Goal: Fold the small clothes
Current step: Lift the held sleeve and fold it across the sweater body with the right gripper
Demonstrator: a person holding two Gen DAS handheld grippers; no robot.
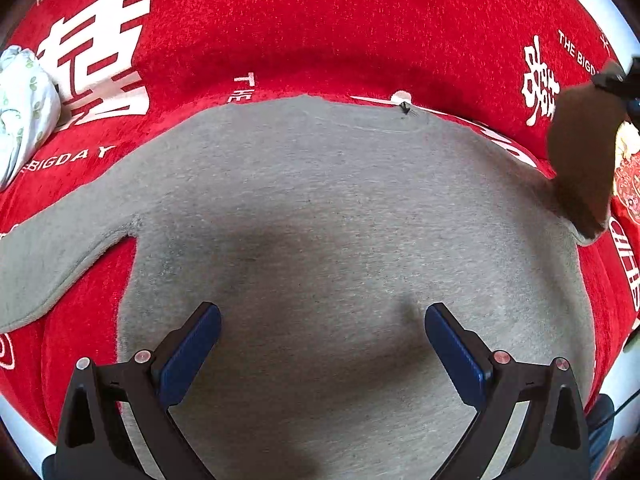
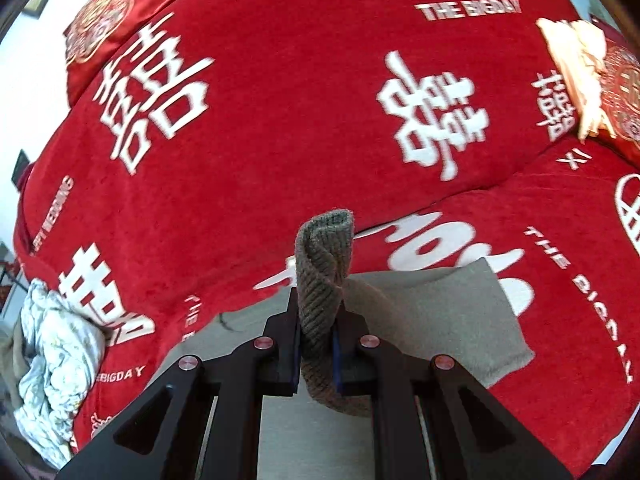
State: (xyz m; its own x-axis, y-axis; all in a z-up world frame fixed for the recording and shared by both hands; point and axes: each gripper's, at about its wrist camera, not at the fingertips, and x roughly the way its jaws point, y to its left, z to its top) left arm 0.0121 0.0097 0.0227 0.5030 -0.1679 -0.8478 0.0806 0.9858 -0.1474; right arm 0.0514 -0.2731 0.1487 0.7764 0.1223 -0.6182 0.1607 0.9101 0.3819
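Observation:
A small grey sweater (image 1: 320, 208) lies flat on a red blanket, its left sleeve (image 1: 48, 248) stretched out to the left. My left gripper (image 1: 322, 344) is open and empty just above the sweater's lower body. My right gripper (image 2: 316, 344) is shut on the ribbed cuff (image 2: 326, 264) of the right sleeve and holds it lifted off the blanket. In the left wrist view that raised sleeve (image 1: 580, 160) and the right gripper (image 1: 616, 80) show at the right edge. The sweater's body (image 2: 420, 312) shows below the right gripper.
The red blanket (image 1: 320, 32) with white characters and "THE BIGDAY" lettering covers the bed. A crumpled white floral garment (image 1: 24, 108) lies at the left; it also shows in the right wrist view (image 2: 56, 360). Red embroidered pillows (image 2: 112, 20) and a cream tassel (image 2: 576, 64) lie at the back.

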